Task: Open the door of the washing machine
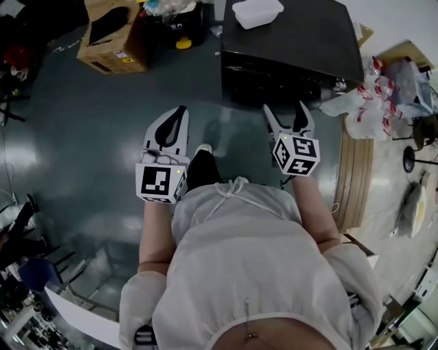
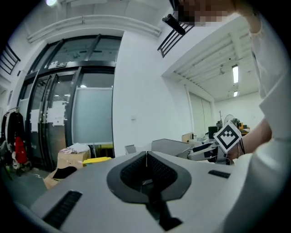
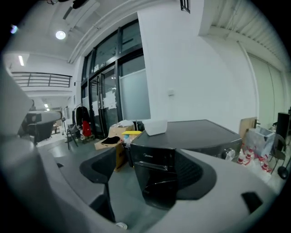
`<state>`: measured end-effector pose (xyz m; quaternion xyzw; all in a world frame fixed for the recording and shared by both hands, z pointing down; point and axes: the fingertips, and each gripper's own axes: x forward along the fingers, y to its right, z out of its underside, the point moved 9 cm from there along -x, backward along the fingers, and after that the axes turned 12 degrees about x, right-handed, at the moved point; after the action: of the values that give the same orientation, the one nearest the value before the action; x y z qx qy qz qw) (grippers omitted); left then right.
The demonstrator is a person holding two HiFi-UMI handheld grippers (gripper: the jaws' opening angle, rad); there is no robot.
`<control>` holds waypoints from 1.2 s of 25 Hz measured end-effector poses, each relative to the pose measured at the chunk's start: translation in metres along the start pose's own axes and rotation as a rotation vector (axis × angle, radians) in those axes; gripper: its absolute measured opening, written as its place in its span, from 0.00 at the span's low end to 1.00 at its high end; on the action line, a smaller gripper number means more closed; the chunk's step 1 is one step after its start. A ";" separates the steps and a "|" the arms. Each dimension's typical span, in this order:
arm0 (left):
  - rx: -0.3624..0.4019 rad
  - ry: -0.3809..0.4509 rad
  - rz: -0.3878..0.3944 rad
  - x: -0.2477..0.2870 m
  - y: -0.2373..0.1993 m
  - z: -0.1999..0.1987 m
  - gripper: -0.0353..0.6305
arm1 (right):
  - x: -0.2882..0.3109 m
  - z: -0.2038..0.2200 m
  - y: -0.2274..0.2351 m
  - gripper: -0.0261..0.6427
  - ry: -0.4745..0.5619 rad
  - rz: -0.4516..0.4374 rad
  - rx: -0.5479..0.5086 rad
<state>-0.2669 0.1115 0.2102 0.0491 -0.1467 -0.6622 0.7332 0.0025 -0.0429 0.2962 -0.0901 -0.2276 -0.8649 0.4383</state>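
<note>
I hold my left hand-held gripper (image 1: 181, 111) with its jaws pressed together on nothing. My right hand-held gripper (image 1: 284, 113) has its jaws spread apart and empty. The boxy black washing machine (image 1: 294, 48) stands on the grey floor (image 1: 82, 123) just ahead of the right one, untouched, with a white plastic tub (image 1: 257, 12) on top.

Washing machine (image 1: 301, 48) cut by head view's top edge; front in shadow — door unreadable. Right gripper view: its lower front partly hidden behind the jaws.
</note>
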 end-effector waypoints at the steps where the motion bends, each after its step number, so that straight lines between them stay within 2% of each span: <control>1: 0.003 0.000 0.031 0.015 -0.011 0.004 0.09 | 0.011 0.000 -0.001 0.63 -0.001 0.027 0.002; 7: 0.073 0.017 0.229 0.097 -0.060 0.046 0.09 | 0.076 0.026 -0.005 0.63 -0.070 0.196 0.025; 9: 0.066 0.001 0.293 0.121 -0.070 0.065 0.09 | 0.098 0.044 -0.005 0.63 -0.111 0.243 0.061; 12: 0.039 -0.086 0.384 0.153 -0.077 0.093 0.09 | 0.132 0.073 0.000 0.63 -0.173 0.301 0.136; 15: 0.018 -0.079 0.443 0.181 -0.079 0.122 0.09 | 0.162 0.108 0.007 0.63 -0.246 0.363 0.242; 18: -0.022 -0.123 0.513 0.200 -0.079 0.146 0.09 | 0.185 0.145 0.016 0.61 -0.306 0.434 0.356; 20: -0.035 -0.134 0.543 0.213 -0.080 0.160 0.09 | 0.202 0.165 0.023 0.59 -0.330 0.471 0.380; 25: -0.034 -0.134 0.585 0.249 -0.082 0.197 0.09 | 0.251 0.200 0.044 0.57 -0.371 0.551 0.365; 30: -0.039 -0.155 0.606 0.264 -0.077 0.236 0.09 | 0.276 0.230 0.059 0.55 -0.383 0.618 0.435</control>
<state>-0.3853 -0.1291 0.4538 -0.0618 -0.1974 -0.4182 0.8845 -0.1258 -0.1625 0.6150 -0.2187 -0.4445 -0.5924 0.6354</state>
